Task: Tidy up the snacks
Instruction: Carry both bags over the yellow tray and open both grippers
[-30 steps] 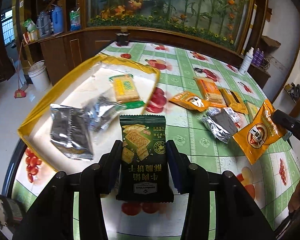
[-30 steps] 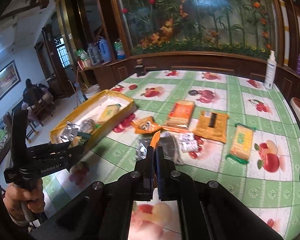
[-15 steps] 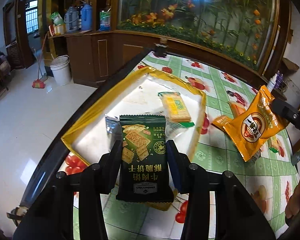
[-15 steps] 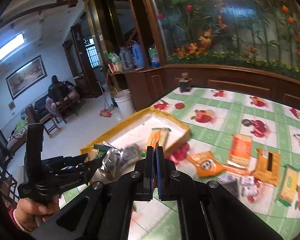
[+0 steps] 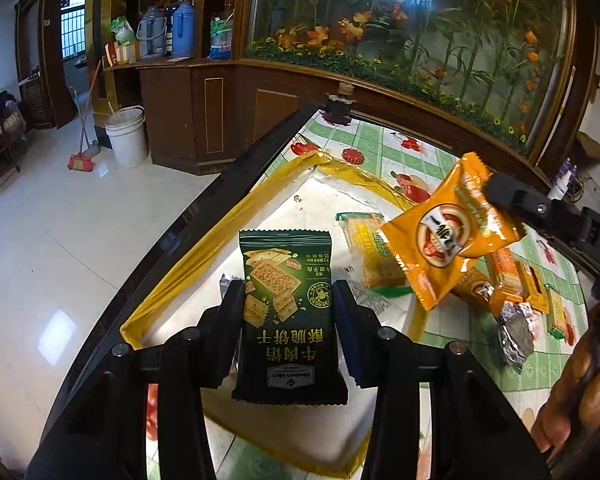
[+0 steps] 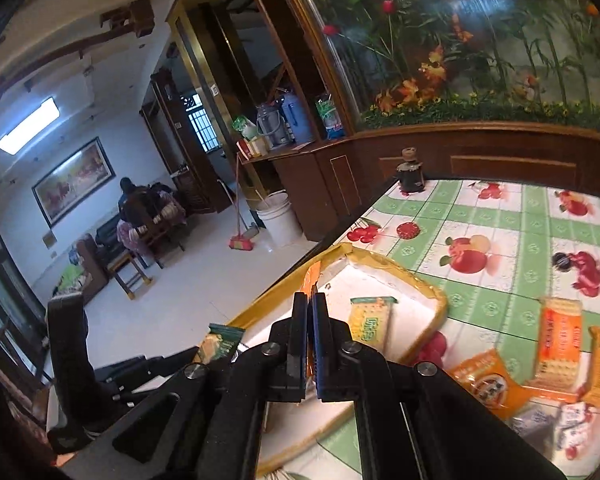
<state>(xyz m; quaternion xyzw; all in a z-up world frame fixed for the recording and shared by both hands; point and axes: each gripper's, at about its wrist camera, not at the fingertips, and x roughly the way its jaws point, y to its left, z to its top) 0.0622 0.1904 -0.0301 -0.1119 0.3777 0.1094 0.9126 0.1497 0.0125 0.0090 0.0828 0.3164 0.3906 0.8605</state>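
Note:
My left gripper (image 5: 290, 300) is shut on a dark green cracker packet (image 5: 288, 308) and holds it above the yellow-rimmed white tray (image 5: 204, 256). My right gripper (image 6: 310, 308) is shut on an orange snack packet (image 5: 446, 236), seen edge-on in the right wrist view (image 6: 313, 280), held above the tray's right side. A yellow-green cracker packet (image 5: 370, 248) lies in the tray; it also shows in the right wrist view (image 6: 370, 320). The green packet (image 6: 220, 346) and the left gripper show at lower left of that view.
Several orange and silver snack packets (image 6: 560, 340) lie on the fruit-patterned tablecloth (image 6: 500, 216) right of the tray. A dark jar (image 6: 409, 172) stands at the table's far corner. The table edge (image 5: 172, 236) runs along the tray's left; floor, bucket and broom lie beyond.
Both grippers have moved left over the tray with their packets. The silver packets in the tray are now mostly hidden behind the left gripper.

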